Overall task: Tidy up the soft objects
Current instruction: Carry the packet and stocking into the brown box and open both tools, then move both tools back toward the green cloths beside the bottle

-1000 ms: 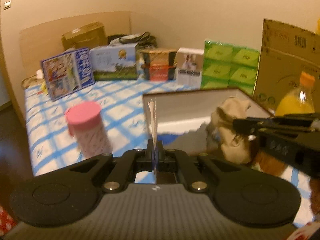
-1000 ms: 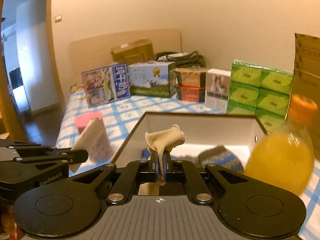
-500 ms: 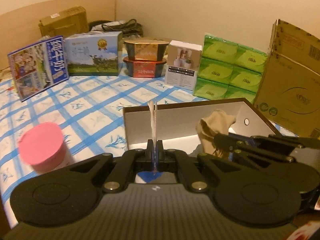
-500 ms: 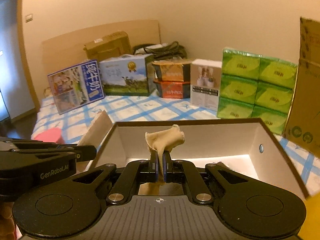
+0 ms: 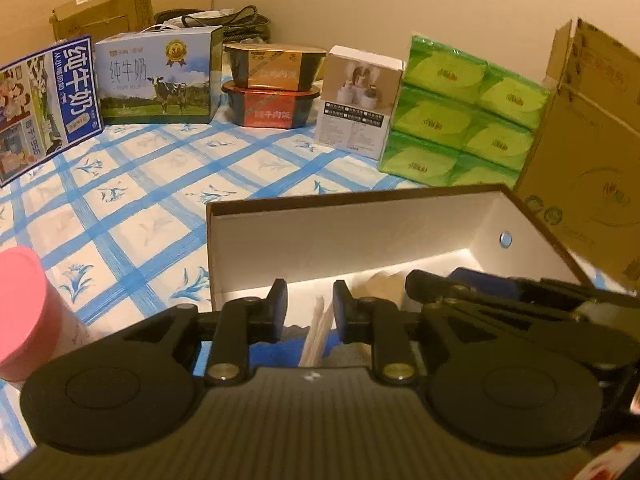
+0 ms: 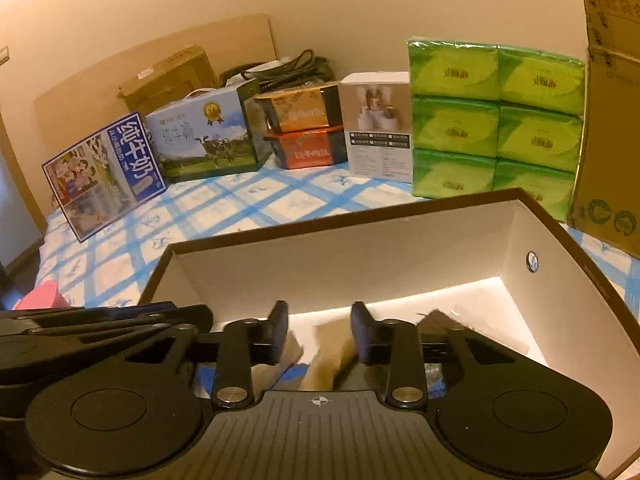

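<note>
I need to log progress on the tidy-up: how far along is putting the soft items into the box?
Done: several soft pieces, one grey-blue, already lie in the open box. In hand: both claws are opening over it; the left claw lets go a white folded cloth, the right claw a tan cloth, neither pinched now. Left: withdrawing; anything outside the box is not visible.

left tongs (image 5: 306, 312): we angled them downward, jaws opening, pads gripping nothing | right tongs (image 6: 320, 330): we angled them downward just beside the left, jaws opening, pads gripping nothing
</note>
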